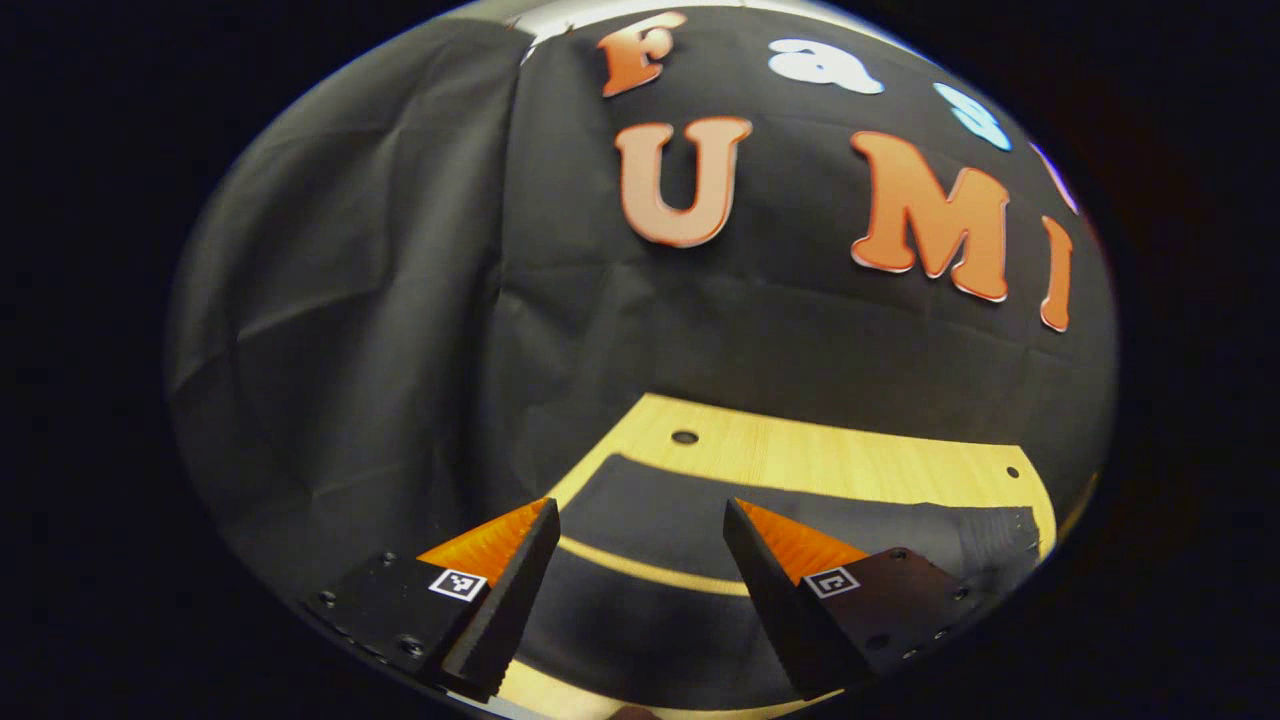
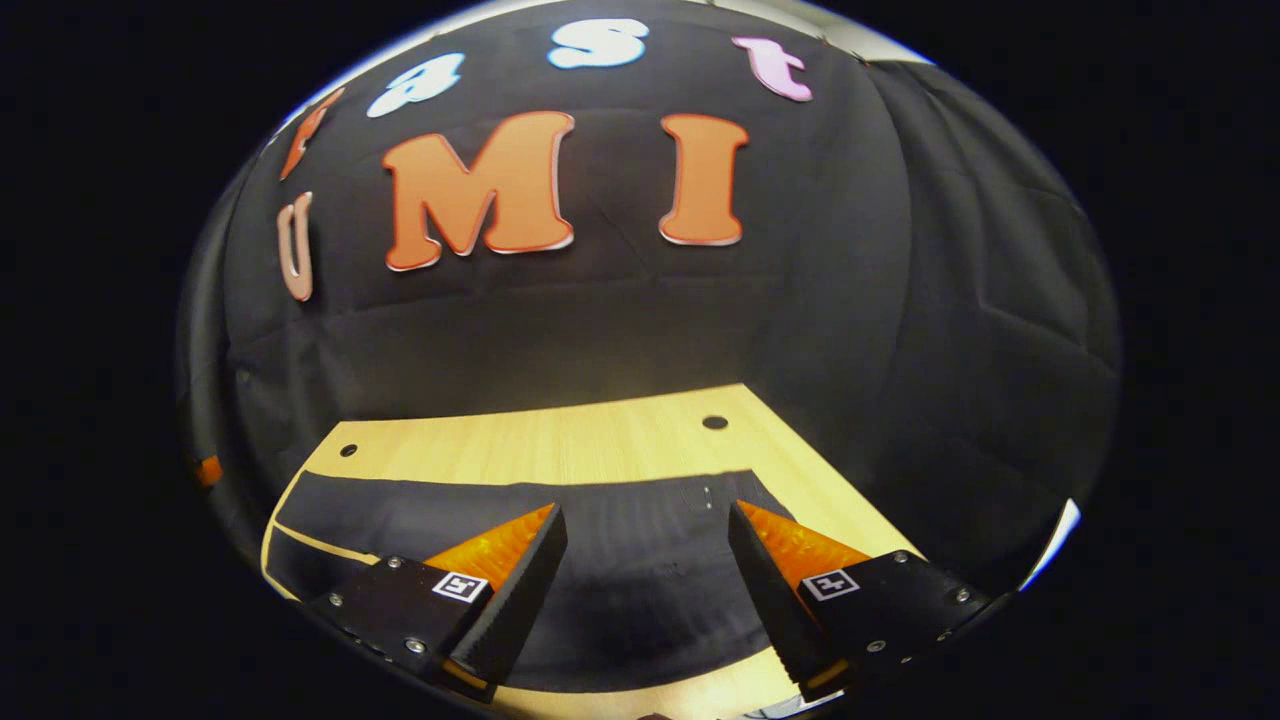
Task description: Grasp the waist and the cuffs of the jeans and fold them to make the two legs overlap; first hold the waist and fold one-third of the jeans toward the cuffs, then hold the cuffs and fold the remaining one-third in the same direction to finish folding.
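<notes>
Dark jeans (image 1: 660, 520) lie spread flat on a light wooden table (image 1: 800, 450). In the left gripper view a thin strip of table shows between the two legs, and my left gripper (image 1: 640, 520) hangs open above that end with nothing between its fingers. In the right gripper view the jeans (image 2: 640, 540) stretch across the table (image 2: 560, 440) as one wide dark panel. My right gripper (image 2: 645, 525) is open above it, holding nothing. Whether the fingers touch the cloth I cannot tell.
The table has small round holes (image 1: 685, 437) (image 2: 714, 422) near its far edge. Black cloth of the booth wall (image 1: 400, 300) hangs close behind and beside the table. Bare wood runs along the far side of the jeans.
</notes>
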The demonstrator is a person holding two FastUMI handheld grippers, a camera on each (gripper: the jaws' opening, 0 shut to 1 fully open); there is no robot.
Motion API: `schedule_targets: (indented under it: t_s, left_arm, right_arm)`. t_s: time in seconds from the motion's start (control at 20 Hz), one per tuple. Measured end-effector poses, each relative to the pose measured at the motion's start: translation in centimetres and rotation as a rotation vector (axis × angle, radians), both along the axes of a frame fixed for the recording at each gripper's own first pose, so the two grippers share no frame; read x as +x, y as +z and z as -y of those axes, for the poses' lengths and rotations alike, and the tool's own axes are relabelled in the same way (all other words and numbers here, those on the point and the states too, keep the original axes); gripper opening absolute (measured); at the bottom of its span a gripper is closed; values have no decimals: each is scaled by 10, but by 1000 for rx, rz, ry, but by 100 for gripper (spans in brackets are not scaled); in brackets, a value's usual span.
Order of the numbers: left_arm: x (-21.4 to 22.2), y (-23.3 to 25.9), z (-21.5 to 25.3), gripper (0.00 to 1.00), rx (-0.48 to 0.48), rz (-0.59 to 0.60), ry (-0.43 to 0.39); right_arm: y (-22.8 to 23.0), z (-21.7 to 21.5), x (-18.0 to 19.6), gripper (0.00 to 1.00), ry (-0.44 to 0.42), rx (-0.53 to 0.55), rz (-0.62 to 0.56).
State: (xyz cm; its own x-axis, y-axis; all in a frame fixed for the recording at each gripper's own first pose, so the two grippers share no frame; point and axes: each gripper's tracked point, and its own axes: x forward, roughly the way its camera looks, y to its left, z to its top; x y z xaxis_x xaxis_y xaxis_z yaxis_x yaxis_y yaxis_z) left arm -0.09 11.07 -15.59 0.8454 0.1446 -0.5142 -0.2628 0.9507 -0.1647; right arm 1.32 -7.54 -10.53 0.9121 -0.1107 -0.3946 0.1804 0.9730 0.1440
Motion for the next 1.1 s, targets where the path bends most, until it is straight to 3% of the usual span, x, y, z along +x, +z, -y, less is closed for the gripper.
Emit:
schedule_targets:
  t_s: [0.3, 0.55, 0.85, 1.1]
  left_arm:
    - [-35, -104, -29, 98, -230, -407, 117]
    - [-43, -141, -36, 98, -386, -579, 164]
    - [-62, -177, -33, 98, -616, -790, 193]
    - [-79, -206, -27, 99, -711, -879, 297]
  right_arm:
    - [-59, 12, -18, 98, -65, 194, -235]
    - [-88, 12, -25, 98, -117, 223, -355]
    - [-125, 3, -49, 98, -201, 355, -469]
    - [-158, 29, -55, 98, -259, 436, -578]
